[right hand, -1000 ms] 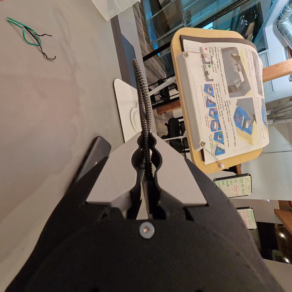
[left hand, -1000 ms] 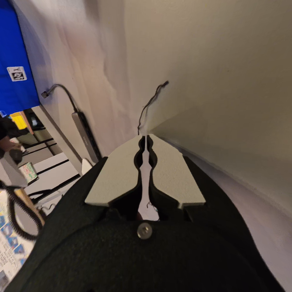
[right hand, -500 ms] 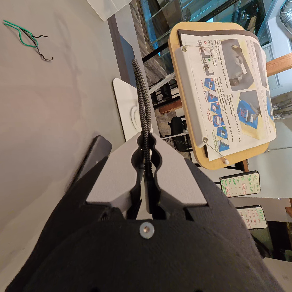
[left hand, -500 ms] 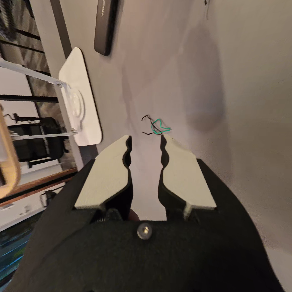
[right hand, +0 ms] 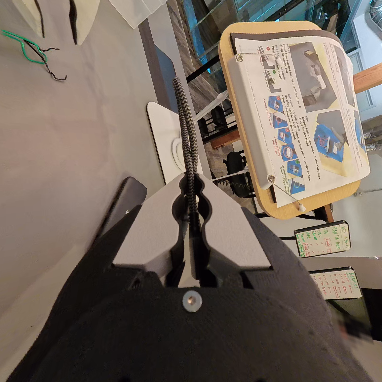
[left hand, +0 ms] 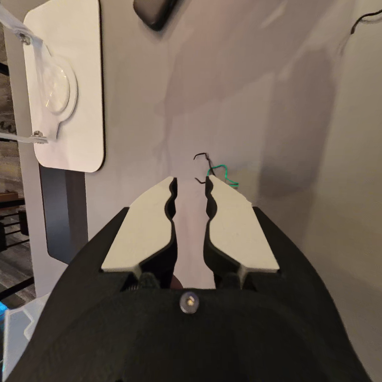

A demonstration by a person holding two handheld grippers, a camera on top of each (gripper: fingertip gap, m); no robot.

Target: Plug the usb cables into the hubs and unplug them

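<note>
My right gripper (right hand: 191,177) is shut on the plug of a black-and-white braided usb cable (right hand: 186,128), whose loop sticks up past the fingertips. A dark grey hub (right hand: 124,202) lies on the grey table just left of and below this gripper. My left gripper (left hand: 191,179) is open and empty, low over the table. A green and black wire tangle (left hand: 217,171) lies at its right fingertip. The hub's rounded end (left hand: 155,12) shows far ahead at the top. The left gripper's pale fingers (right hand: 82,20) show at the top left of the right wrist view, beside the tangle (right hand: 35,51).
A white pad with a clear mount (left hand: 64,82) sits at the table's edge, also in the right wrist view (right hand: 163,134). A thin black wire (left hand: 361,20) lies at the far right. Beyond the table stand a wooden board with an instruction sheet (right hand: 289,124) and small whiteboards (right hand: 322,239). Across from one pair of fingers to the other is roughly 20 cm. It is some 11 cm from my right tips to the dark grey hub (right hand: 124,202).
My left gripper has swung round, opened, and moved close to the wire tangle; its fingertips now show in the right wrist view. My right gripper keeps hold of the cable and has barely shifted.
</note>
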